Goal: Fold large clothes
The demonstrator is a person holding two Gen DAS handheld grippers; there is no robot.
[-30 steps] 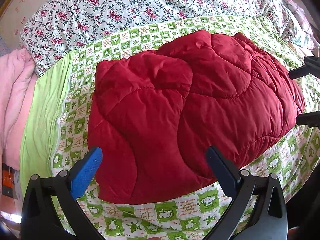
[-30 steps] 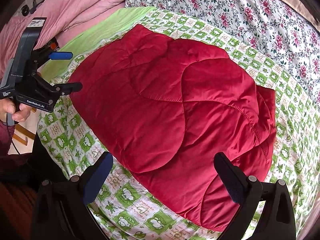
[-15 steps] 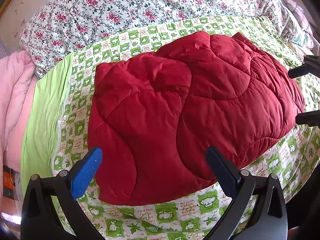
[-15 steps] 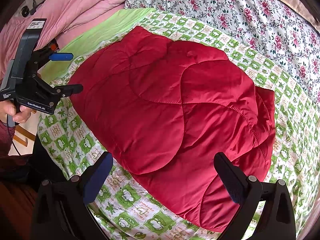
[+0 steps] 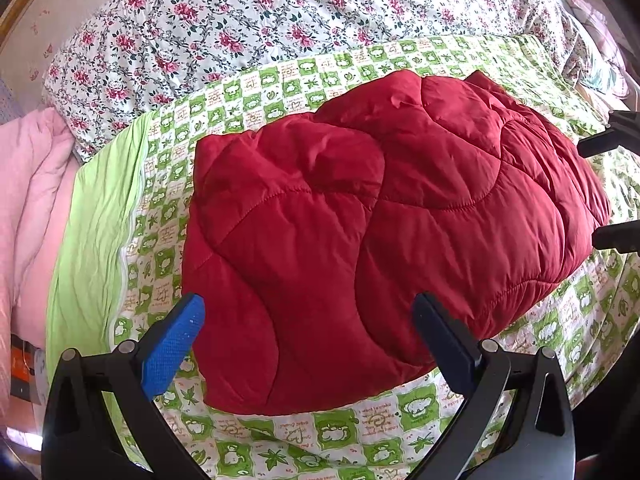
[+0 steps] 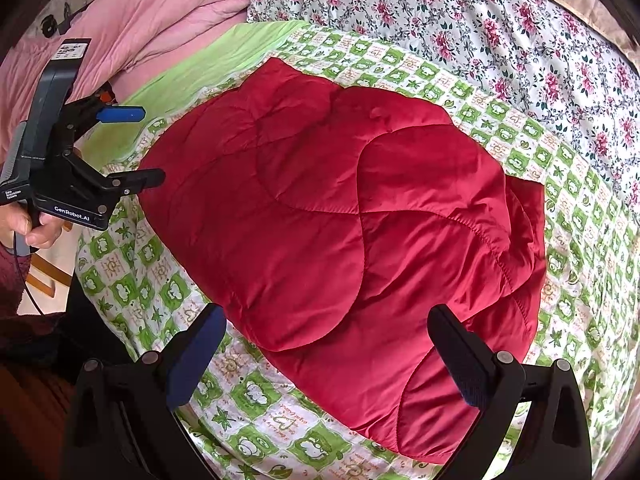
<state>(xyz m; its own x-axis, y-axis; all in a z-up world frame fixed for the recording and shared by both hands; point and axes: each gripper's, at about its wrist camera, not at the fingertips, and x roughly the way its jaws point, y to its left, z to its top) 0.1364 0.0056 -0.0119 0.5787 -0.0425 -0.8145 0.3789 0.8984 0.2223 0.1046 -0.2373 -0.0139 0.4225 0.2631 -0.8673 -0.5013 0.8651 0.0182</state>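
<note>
Little is seen to have moved over the last second: the folded red quilted padded jacket (image 5: 380, 240) is left in the same spot, and both grippers are kept at nearly the same height above the near edge of the bed.

The jacket is laid flat in the middle of the green-and-white checked sheet with cartoon prints (image 5: 344, 424), folded into a thick, roughly rectangular bundle. Its near hem is bordered by a strip of bare sheet, and a wider band of sheet is left free along its far side. A doubled layer is shown at the jacket's right end in the right wrist view (image 6: 520, 240).

The left gripper (image 5: 308, 320) is held over the jacket's near left corner, its jaws spread wide and nothing gripped. The right gripper (image 6: 324, 332) is held over the near right part of the jacket, jaws likewise released and empty. The left gripper is also seen from the side in the right wrist view (image 6: 148, 144), carried by a hand (image 6: 32, 224) off the bed's left edge, clear of the fabric.

A plain lime-green cloth (image 5: 92, 232) is spread beside the checked sheet on the left, with a pink padded quilt (image 6: 160, 12) bunched beyond it. A white floral bedspread with red roses (image 5: 240, 20) is stretched across the far side of the bed.
</note>
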